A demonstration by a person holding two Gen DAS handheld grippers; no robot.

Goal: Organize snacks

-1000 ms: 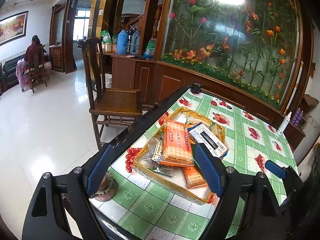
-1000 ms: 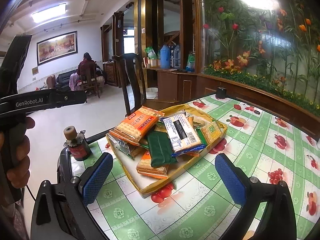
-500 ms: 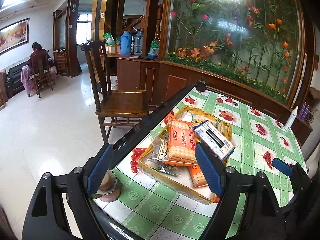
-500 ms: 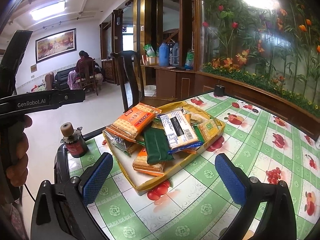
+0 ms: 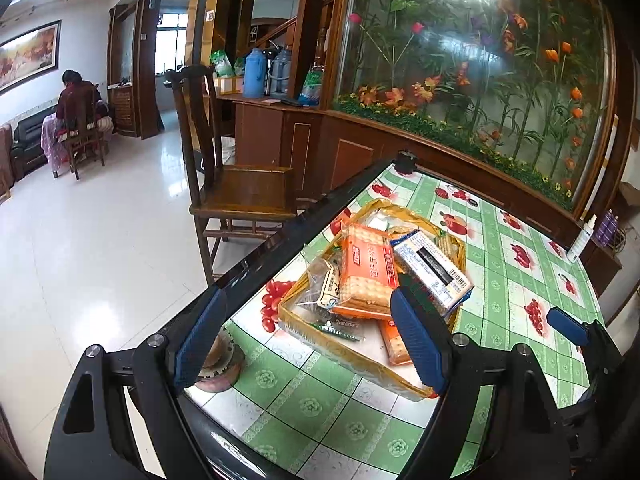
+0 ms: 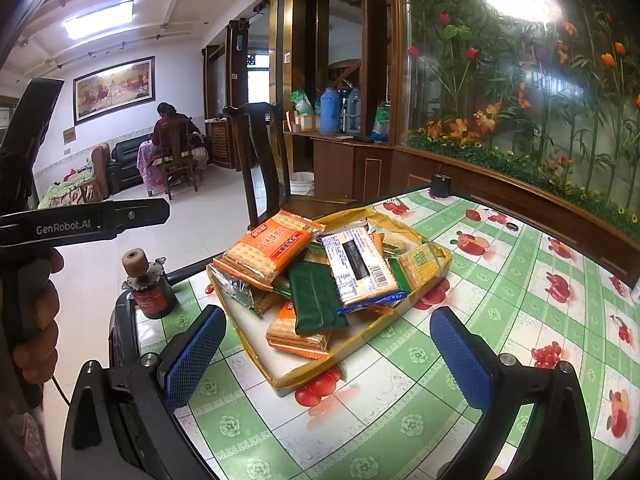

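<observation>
Yellow shallow cardboard tray (image 6: 360, 340) heaped with cracker packets sits on a table covered in green-checked, fruit-printed oilcloth (image 6: 500, 320). Topmost lie an orange cracker packet (image 6: 266, 246) and a white barcode-labelled packet (image 6: 356, 266). Both tools hover short of the tray, which lies just ahead of their tips: left gripper (image 5: 308, 336) and right gripper (image 6: 328, 356) each have blue-padded jaws spread wide, holding nothing.
</observation>
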